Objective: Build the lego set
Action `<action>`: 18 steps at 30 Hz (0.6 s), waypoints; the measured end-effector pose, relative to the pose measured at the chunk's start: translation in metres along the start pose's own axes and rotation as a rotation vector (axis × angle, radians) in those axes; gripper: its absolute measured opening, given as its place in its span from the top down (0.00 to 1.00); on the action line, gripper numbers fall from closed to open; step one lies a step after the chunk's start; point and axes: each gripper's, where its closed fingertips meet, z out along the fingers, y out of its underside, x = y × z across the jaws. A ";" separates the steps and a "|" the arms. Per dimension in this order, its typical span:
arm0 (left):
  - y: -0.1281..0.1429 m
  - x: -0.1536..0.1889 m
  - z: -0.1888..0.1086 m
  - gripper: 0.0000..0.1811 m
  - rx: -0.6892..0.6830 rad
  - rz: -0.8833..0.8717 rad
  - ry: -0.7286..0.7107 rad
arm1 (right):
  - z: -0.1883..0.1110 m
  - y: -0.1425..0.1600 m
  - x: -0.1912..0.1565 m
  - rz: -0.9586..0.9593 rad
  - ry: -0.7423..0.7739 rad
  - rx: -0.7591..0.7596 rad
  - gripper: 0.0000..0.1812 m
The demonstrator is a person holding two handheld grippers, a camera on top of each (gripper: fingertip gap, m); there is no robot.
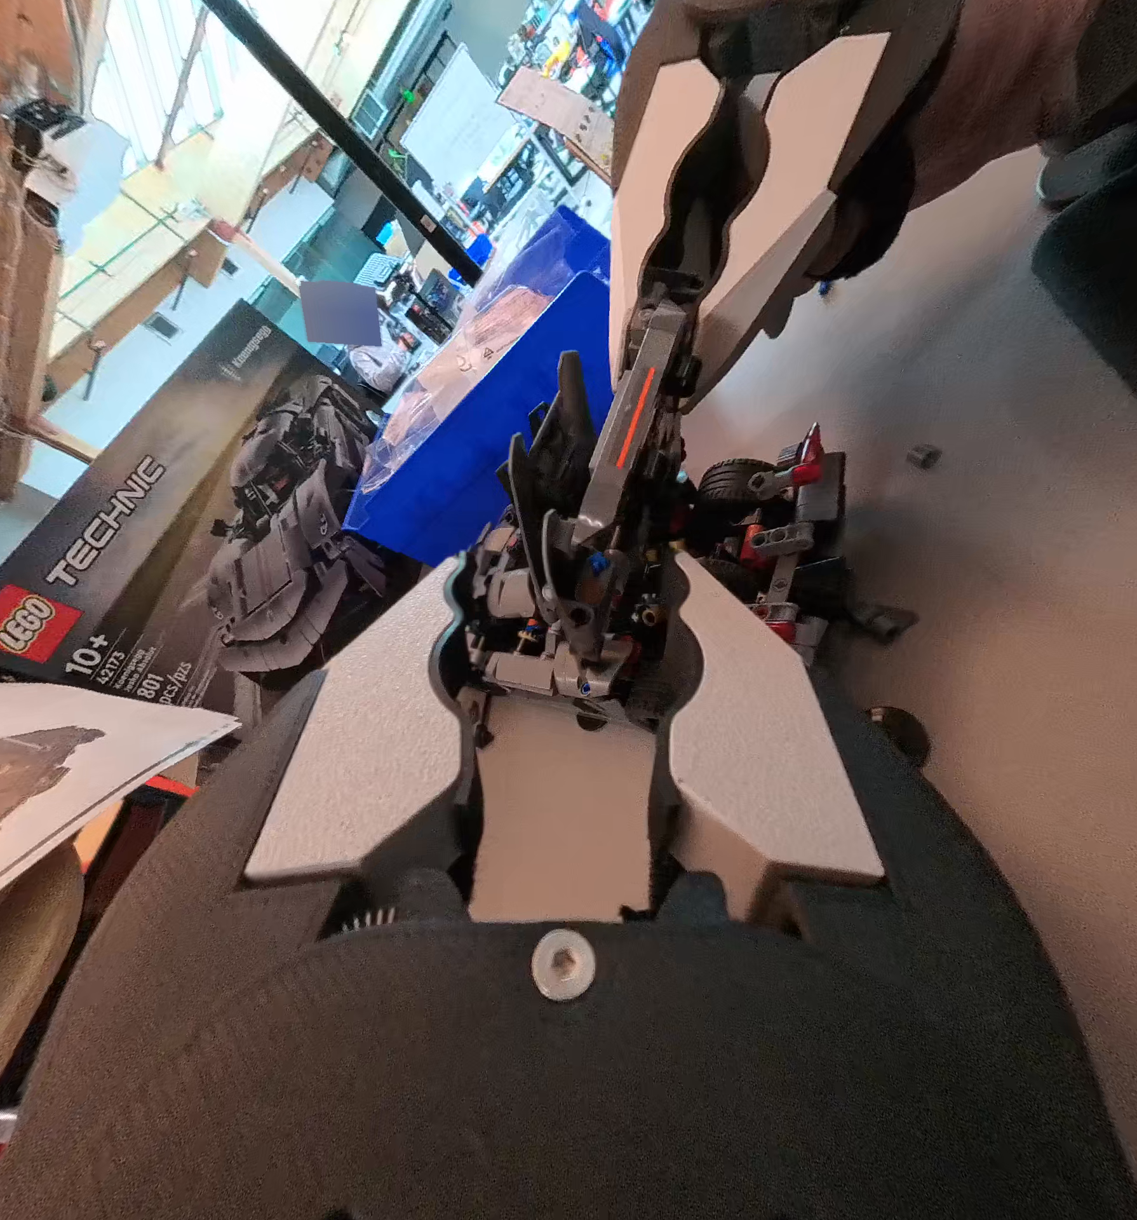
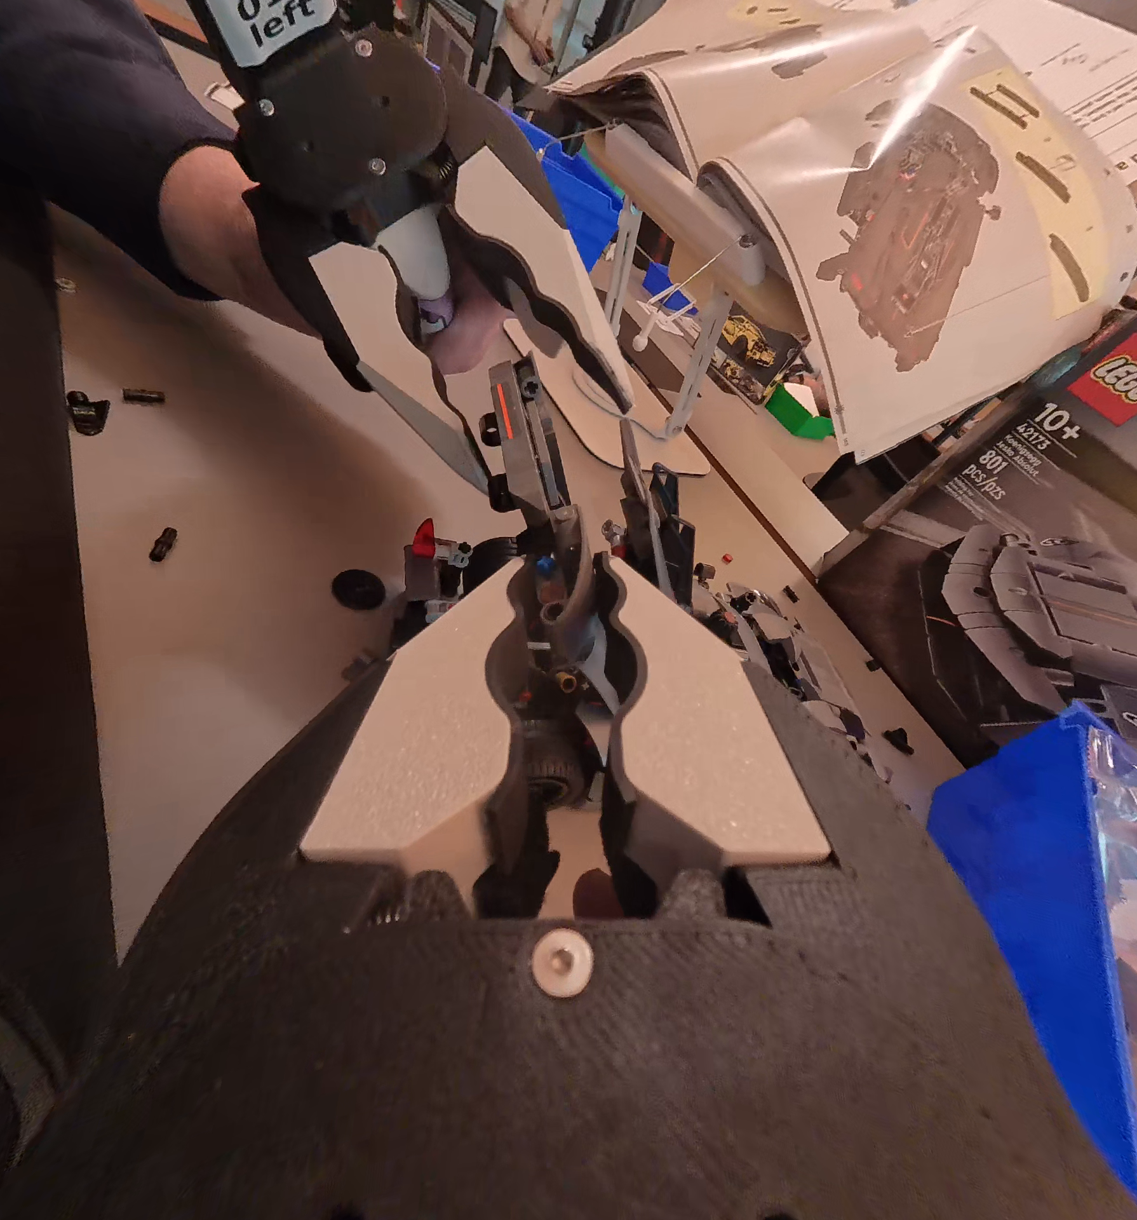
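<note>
A partly built dark Lego car model [image 1: 533, 667] stands on the pale table, also seen in the right wrist view [image 2: 434, 574]. A grey panel with an orange stripe [image 1: 625, 449] sticks up from it and shows in the right wrist view too [image 2: 519, 429]. My left gripper [image 1: 569, 581] straddles the model's body, fingers pressed on both sides; it comes in from the top of the right wrist view [image 2: 549, 436]. My right gripper [image 2: 562, 574] is nearly shut, pinching the panel's curved end; the left wrist view shows it from above [image 1: 668, 356].
The Lego box [image 1: 157, 515] [image 2: 1047, 561] and a blue bin of bagged parts [image 1: 486, 429] [image 2: 1028, 891] stand close by. An instruction booklet [image 2: 882, 218] hangs on a stand. Loose small pieces [image 2: 163, 544] and a black disc [image 2: 355, 587] lie on the table. Across from one pair of fingers to the other is roughly 6 cm. From the left gripper's tips to the black disc [image 2: 355, 587] is close to 10 cm.
</note>
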 end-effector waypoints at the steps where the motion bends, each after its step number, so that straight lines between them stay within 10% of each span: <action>1: 0.001 0.001 0.001 0.71 0.001 -0.003 0.006 | 0.000 0.001 -0.001 -0.003 0.000 0.001 0.91; 11: 0.015 -0.003 0.023 0.53 -0.065 0.027 -0.029 | 0.000 -0.002 -0.006 -0.086 0.031 0.010 0.91; 18: 0.008 0.000 0.028 0.64 -0.025 0.077 -0.026 | 0.001 0.000 -0.005 -0.148 0.064 -0.017 0.91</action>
